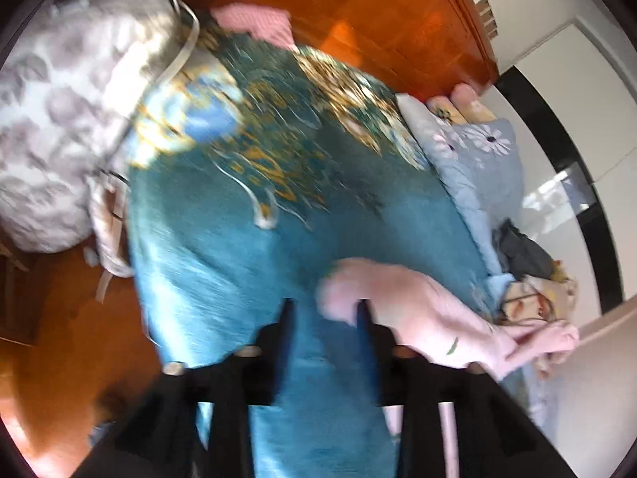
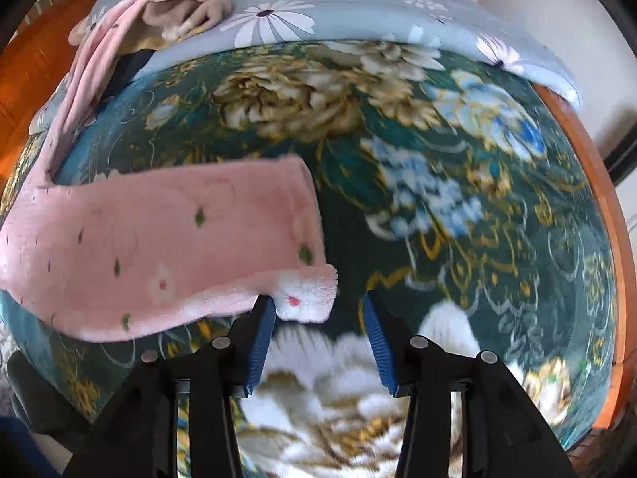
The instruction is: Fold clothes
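On the teal floral blanket [image 2: 458, 183] lies a pink fleece garment [image 2: 159, 247]; both the left gripper [image 1: 324, 310] and right gripper [image 2: 318, 306] gape wide, empty, at its edge.

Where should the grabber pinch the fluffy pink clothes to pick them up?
Probably the white-edged corner of the pink garment. It pokes out loose over the flowered blanket, right before the open right gripper, which could slide straight forward and pinch it.
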Demonstrator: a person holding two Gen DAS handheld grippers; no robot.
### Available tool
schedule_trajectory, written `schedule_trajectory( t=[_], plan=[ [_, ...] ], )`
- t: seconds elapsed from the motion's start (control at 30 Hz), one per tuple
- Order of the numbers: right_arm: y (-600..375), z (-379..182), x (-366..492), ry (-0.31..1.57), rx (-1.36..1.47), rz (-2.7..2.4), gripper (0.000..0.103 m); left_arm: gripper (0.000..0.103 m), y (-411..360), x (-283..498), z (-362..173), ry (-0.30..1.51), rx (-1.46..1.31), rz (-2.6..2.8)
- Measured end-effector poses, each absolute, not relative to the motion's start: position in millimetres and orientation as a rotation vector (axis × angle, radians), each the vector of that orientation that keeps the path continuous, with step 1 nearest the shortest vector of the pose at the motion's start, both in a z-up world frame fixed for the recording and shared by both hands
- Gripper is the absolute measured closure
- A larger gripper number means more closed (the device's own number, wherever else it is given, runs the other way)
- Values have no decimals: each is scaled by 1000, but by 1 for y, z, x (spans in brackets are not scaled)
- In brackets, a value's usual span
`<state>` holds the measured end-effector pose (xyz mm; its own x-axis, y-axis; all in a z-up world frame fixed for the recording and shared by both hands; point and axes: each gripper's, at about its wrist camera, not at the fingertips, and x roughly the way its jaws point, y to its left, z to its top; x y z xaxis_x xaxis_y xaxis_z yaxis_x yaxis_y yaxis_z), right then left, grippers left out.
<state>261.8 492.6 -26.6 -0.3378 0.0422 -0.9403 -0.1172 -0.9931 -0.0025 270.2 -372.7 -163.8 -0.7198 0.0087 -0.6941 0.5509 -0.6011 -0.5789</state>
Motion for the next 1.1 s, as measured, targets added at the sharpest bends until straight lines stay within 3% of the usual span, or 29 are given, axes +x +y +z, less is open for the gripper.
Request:
schedule_trajectory(
  t=[0.2, 0.37, 0.5, 0.7, 0.77, 0.87, 0.9, 1.0, 1.1],
  plan=[
    [498, -52, 238, -93, -2059, 2325, 50, 59, -378, 288, -153, 1181, 914, -2337],
    [541, -62, 253, 88, -2060, 2240, 34, 59, -349, 260, -137, 1149, 940, -2429],
    [571, -67, 267, 208, -2023, 2173, 34, 56, -310, 229, -125, 1107, 1002, -2541],
    [564, -25, 229, 376, -1655, 2418, 34, 55, -250, 190, -124, 1027, 1105, -2631],
    [541, -1, 199, 480, -1489, 2585, 34, 55, -231, 181, -128, 1032, 1137, -2646],
    [500, 23, 137, 1033, -1218, 2863, 33, 55, -203, 168, -141, 1051, 1207, -2652],
    [479, 27, 110, 1141, -1191, 2898, 33, 55, -195, 164, -145, 1059, 1229, -2651],
    [405, 32, 22, 1333, -1227, 2941, 33, 55, -186, 163, -154, 1083, 1255, -2635],
    [327, 35, -33, 1335, -1327, 2956, 33, 55, -185, 168, -162, 1110, 1259, -2608]
  ],
)
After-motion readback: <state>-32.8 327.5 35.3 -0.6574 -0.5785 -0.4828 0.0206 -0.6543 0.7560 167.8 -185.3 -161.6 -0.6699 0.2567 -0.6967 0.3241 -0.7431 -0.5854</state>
